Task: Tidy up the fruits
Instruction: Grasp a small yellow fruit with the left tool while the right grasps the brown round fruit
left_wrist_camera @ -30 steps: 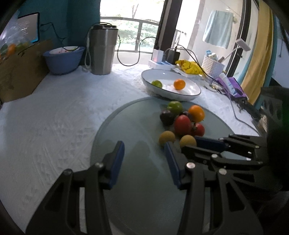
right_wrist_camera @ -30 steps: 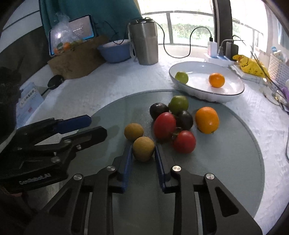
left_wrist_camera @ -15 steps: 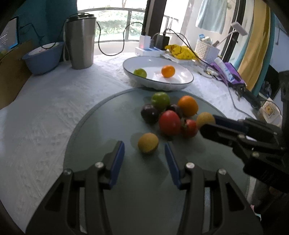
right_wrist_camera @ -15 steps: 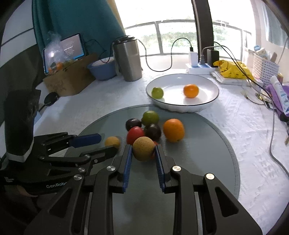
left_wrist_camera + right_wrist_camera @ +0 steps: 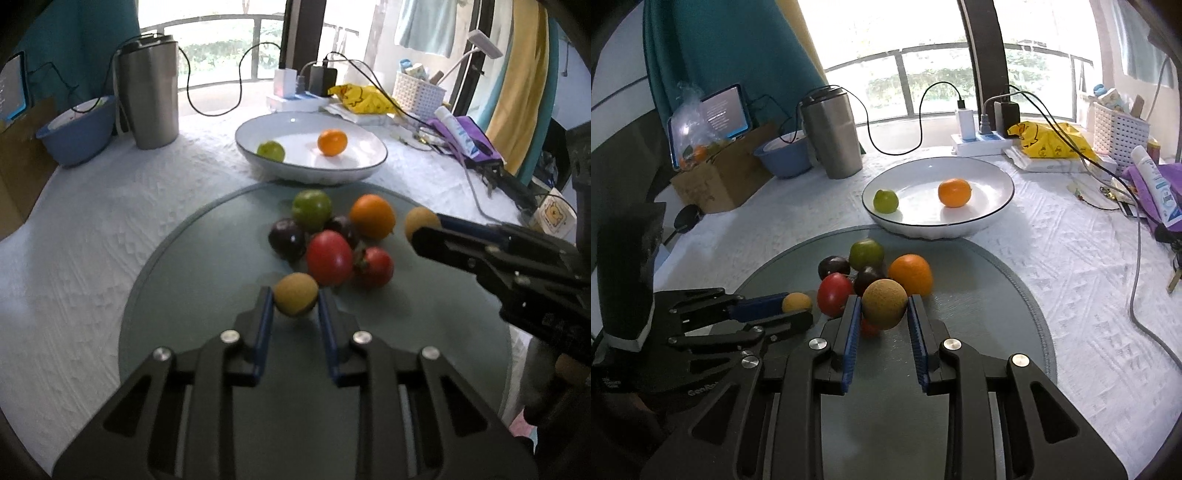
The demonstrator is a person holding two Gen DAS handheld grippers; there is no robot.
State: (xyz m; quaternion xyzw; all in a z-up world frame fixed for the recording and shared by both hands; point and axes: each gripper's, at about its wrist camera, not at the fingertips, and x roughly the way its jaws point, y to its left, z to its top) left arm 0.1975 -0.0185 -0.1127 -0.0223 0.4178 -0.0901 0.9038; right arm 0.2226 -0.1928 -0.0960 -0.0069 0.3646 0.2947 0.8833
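- Fruit pile sits on the round glass turntable (image 5: 177,295), toward the side nearest the white bowl (image 5: 997,206): green fruit (image 5: 311,209), orange (image 5: 372,216), two dark plums (image 5: 287,238), a big red tomato (image 5: 328,257) and a smaller one (image 5: 373,267), all bunched up touching each other.
- Left gripper (image 5: 295,306) has just closed its jaws, and its blue pads are now squeezing a small tan-yellow round fruit (image 5: 296,299), right at the edge of the pile nearest the camera, just in front of the big tomato.
- Right gripper (image 5: 883,308) is clamped on another tan round fruit (image 5: 885,303), a bit bigger looking, and it hangs clear of the glass on the orange's side of the pile.
- White bowl just past the turntable already has a small green fruit (image 5: 885,201) and an orange (image 5: 954,192) in it, sitting apart from each other.
- Steel tumbler (image 5: 833,134) and a blue bowl (image 5: 785,155) stand beyond the white bowl on the left; yellow bag (image 5: 1049,142) and white basket (image 5: 1119,127) off to its right.
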